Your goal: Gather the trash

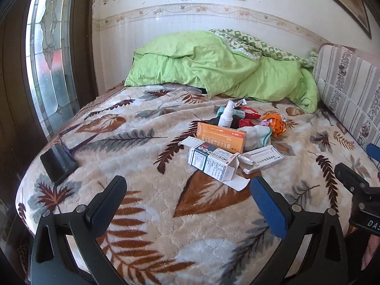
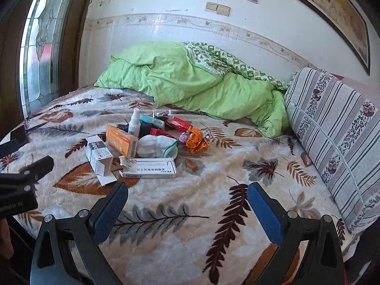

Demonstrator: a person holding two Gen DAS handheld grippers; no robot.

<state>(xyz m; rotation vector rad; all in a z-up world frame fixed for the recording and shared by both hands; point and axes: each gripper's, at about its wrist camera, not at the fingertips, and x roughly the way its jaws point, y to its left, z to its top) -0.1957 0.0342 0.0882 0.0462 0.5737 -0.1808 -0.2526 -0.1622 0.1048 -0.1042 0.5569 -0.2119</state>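
A pile of trash lies mid-bed on the leaf-print blanket (image 1: 147,213). It holds an opened white and dark medicine box (image 1: 211,163) (image 2: 99,156), an orange box (image 1: 220,136) (image 2: 121,141), a flat white box (image 1: 263,158) (image 2: 148,167), a white spray bottle (image 1: 225,115) (image 2: 134,122), a crumpled orange wrapper (image 1: 275,123) (image 2: 196,140), red packets (image 2: 180,123) and a whitish cloth (image 1: 256,135) (image 2: 159,146). My left gripper (image 1: 188,191) hovers open just short of the pile. Right of the pile, my right gripper (image 2: 187,197) is open and holds nothing.
A black phone (image 1: 59,165) lies at the bed's left edge. A green duvet (image 1: 213,66) is bunched at the back, and a striped cushion (image 2: 332,130) stands along the right side. A stained-glass door (image 1: 49,59) is on the left.
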